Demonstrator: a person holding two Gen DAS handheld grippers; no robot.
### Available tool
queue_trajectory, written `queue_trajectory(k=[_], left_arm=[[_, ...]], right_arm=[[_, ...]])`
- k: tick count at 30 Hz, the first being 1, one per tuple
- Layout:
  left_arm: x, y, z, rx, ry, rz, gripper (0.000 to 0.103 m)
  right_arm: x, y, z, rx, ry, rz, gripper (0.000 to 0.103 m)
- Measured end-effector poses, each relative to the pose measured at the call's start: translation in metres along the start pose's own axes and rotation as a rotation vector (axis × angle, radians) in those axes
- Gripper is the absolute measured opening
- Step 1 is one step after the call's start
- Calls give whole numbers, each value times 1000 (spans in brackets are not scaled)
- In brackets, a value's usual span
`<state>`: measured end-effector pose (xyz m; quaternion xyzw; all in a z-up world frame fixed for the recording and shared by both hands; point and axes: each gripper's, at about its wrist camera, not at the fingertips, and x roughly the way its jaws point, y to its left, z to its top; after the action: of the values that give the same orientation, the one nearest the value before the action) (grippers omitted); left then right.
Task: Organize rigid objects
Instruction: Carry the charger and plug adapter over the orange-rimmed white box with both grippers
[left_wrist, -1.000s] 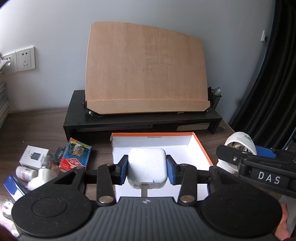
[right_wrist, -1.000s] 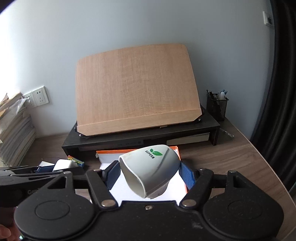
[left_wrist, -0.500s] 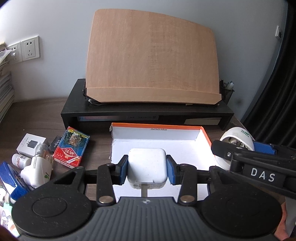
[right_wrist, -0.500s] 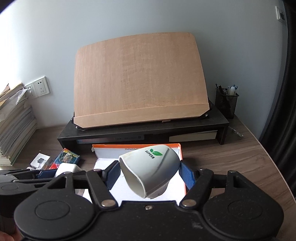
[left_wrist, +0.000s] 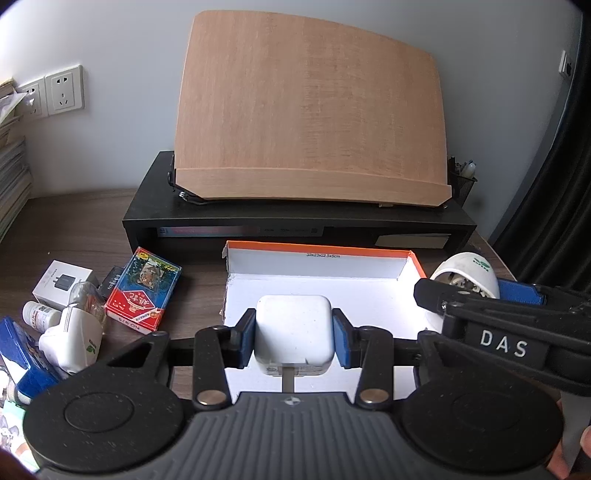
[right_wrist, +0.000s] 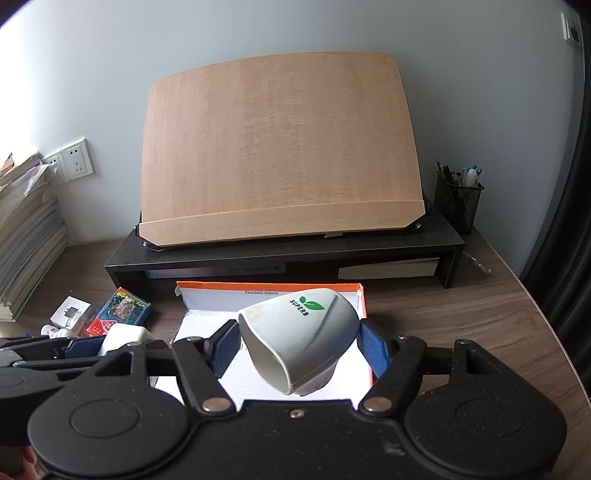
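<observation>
My left gripper (left_wrist: 294, 338) is shut on a white square charger (left_wrist: 293, 332), held over the near part of the shallow orange-edged box (left_wrist: 317, 249) with its white floor. My right gripper (right_wrist: 299, 349) is shut on a white conical lamp-like plug with a green leaf logo (right_wrist: 303, 343), held over the same box (right_wrist: 271, 285). In the left wrist view the right gripper (left_wrist: 480, 295) and its white plug (left_wrist: 467, 267) show at the box's right side. In the right wrist view the left gripper's charger (right_wrist: 123, 338) shows at the left.
Left of the box lie a red and blue card pack (left_wrist: 144, 293), a white adapter box (left_wrist: 62, 282), a small bottle (left_wrist: 38, 317), another white plug (left_wrist: 72, 341) and a blue box (left_wrist: 18, 350). Behind stands a black riser (left_wrist: 295, 225) with a wooden board (left_wrist: 310, 122). A pen cup (right_wrist: 458, 199) stands at the right.
Both grippers have come slightly lower and further over the desk with their objects still held; more of the clutter at the left and the box floor shows now.
</observation>
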<state>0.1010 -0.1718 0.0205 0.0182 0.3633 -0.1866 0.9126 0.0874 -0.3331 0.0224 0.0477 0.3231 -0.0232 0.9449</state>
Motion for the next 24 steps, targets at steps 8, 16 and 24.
queue_trajectory(k=[8, 16, 24], left_arm=[[7, 3, 3, -5, 6, 0, 42], [17, 9, 4, -8, 26, 8, 42], [26, 9, 3, -12, 44, 15, 42]], right_arm=[[8, 4, 2, -11, 5, -19, 83], [22, 6, 6, -24, 28, -34, 83], [37, 5, 6, -37, 48, -46, 83]])
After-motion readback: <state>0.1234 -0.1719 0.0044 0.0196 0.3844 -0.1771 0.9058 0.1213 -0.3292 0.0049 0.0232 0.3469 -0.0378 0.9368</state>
